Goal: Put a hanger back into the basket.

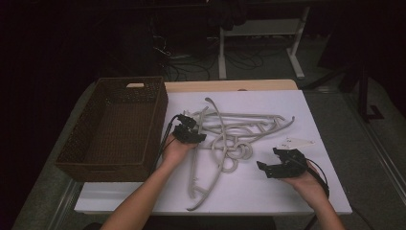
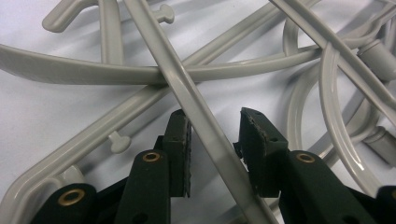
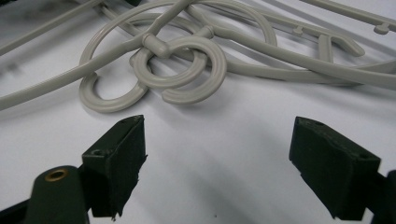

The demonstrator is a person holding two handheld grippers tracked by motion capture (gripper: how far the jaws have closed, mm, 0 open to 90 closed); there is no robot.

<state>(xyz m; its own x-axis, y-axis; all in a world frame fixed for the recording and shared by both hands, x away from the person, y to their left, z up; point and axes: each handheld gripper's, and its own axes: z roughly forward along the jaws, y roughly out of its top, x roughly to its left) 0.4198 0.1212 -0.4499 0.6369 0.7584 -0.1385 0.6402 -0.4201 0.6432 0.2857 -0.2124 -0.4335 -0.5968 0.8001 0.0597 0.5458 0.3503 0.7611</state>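
**Left claw straddles a hanger bar beside the basket**

While the woven basket point(image 1: 115, 125) stands at the left of the white table point(image 1: 297, 191), a tangle of grey plastic clothes hangers point(image 1: 225, 132) lies just to its right, bars crossed and hooks interlocked.

At the pile's left edge, the left gripper point(image 2: 214, 135) has its jaws partly open on either side of one slanting hanger bar point(image 2: 187, 91); the left pad is close against the bar and the right pad stands a little off it, so nothing is clamped yet.

Farther right, the looped hooks point(image 3: 180, 70) overlap one another, so I judge a lifted hanger may drag its neighbours along.

At the right, the right gripper point(image 3: 217, 161) hangs over bare table near the pile, jaws wide apart and empty.

These hangers look light, stiff and smooth, likely slippery under the pads. A straight stretch of bar, taken squarely, seems the surest hold, away from the curved, tangled hooks.
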